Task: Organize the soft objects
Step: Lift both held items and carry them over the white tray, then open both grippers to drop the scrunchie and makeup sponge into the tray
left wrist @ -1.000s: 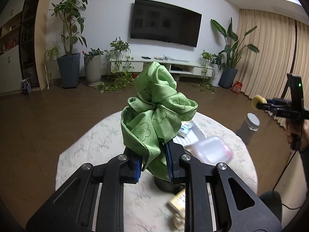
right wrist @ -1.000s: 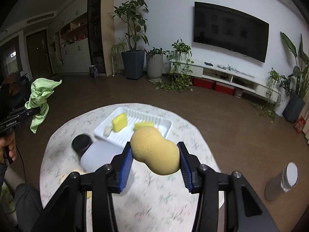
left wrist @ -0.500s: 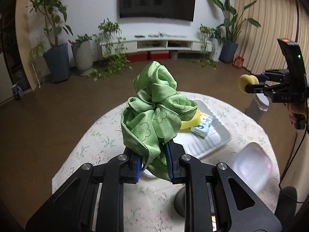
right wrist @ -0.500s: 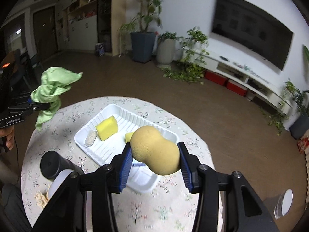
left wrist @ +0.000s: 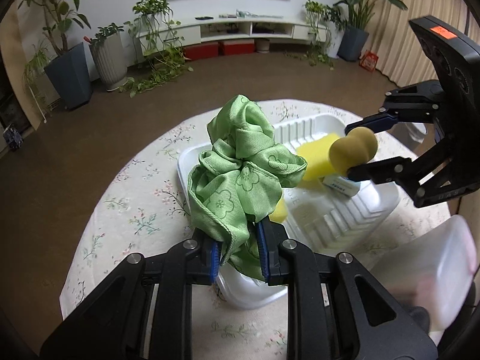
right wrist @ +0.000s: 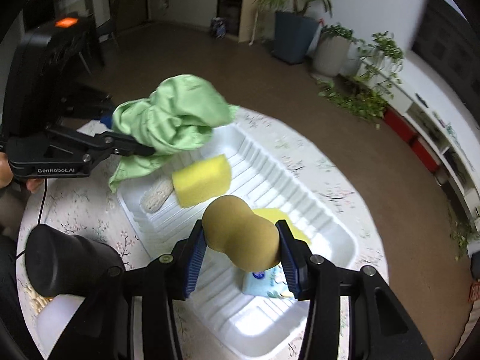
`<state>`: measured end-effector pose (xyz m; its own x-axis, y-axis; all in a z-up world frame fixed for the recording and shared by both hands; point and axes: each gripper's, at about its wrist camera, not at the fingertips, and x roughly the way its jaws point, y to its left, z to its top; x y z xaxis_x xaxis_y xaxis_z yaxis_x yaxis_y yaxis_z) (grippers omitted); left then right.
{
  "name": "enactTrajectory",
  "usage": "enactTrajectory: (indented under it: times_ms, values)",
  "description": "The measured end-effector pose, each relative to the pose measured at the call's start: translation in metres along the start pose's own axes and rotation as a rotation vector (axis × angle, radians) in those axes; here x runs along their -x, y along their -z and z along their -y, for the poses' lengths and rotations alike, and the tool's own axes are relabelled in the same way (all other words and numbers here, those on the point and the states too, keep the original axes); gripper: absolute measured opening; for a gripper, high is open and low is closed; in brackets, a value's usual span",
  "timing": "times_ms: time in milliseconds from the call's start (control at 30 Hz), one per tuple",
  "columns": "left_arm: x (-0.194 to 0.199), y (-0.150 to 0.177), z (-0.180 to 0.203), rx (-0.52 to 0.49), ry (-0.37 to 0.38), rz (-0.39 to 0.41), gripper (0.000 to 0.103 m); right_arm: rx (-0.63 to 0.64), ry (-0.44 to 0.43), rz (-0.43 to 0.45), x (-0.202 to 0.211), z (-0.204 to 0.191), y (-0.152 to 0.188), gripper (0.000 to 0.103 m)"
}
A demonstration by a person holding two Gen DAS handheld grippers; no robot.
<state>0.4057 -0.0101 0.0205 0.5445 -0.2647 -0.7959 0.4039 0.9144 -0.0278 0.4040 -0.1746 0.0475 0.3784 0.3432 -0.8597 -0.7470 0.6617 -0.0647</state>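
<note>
Apparently cloth between left hand-held gripper pads.

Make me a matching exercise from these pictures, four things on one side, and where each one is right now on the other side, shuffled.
Things:
1. green cloth
2. tan peanut-shaped sponge
3. yellow block sponge
4. black cylinder

Places:
A. lying in the white tray, free of any gripper
B. clamped in the left hand-held gripper
C. on the flowered tablecloth, outside the tray
D. clamped in the right hand-held gripper

Pairs: 1-B, 2-D, 3-A, 4-C
</note>
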Motion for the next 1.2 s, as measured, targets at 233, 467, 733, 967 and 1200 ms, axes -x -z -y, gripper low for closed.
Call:
enactTrajectory:
  times_ms: [233,467,733,967,1200]
  values:
    - [-0.022,0.004,0.008,-0.036,0.012,-0.035,0.019,0.019,-0.060,-0.032,-0.026,0.004,0.006,0.049]
    - [-0.033,0.002,0.012,-0.059,0.011,-0.056,0.021,0.056,-0.082,-0.053,-0.040,-0.001,0.011,0.051]
    - [-0.037,0.000,0.005,-0.033,0.009,-0.055,0.040,0.091,-0.055,-0.063,-0.043,-0.010,0.009,0.055]
    - [-0.040,0.005,0.005,-0.047,-0.013,-0.064,0.051,0.115,-0.033,-0.061,-0.044,-0.017,0.011,0.057]
    - [-0.038,0.006,0.010,-0.063,-0.026,-0.051,0.062,0.111,-0.028,-0.048,-0.039,-0.021,0.013,0.068]
